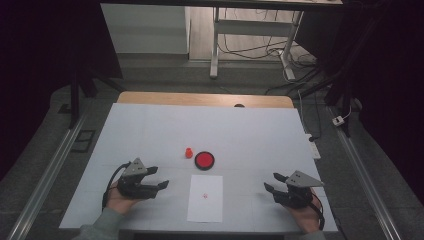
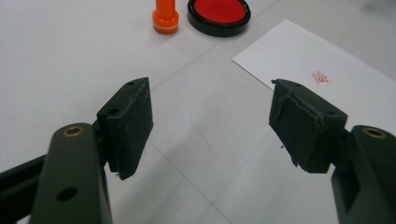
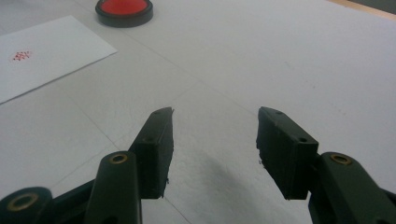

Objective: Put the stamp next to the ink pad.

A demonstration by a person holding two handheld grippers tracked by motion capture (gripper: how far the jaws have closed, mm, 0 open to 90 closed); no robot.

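Observation:
A small orange stamp (image 1: 189, 152) (image 2: 165, 17) stands upright on the white table, just left of a round black ink pad with a red centre (image 1: 204, 160) (image 2: 219, 14) (image 3: 123, 10). Nearer to me lies a white sheet of paper (image 1: 205, 197) (image 2: 303, 60) (image 3: 42, 51) bearing a small red stamp mark (image 1: 205, 195) (image 2: 320, 77) (image 3: 21, 56). My left gripper (image 1: 164, 184) (image 2: 210, 121) rests low at the front left, open and empty, aimed towards the paper. My right gripper (image 1: 270, 182) (image 3: 215, 135) sits at the front right, open and empty, pointing left.
The white table surface (image 1: 150, 130) ends at a wooden edge (image 1: 200, 98) at the back. Beyond it stand a desk frame (image 1: 250, 45) and floor cables. Metal rails run along both sides of the table.

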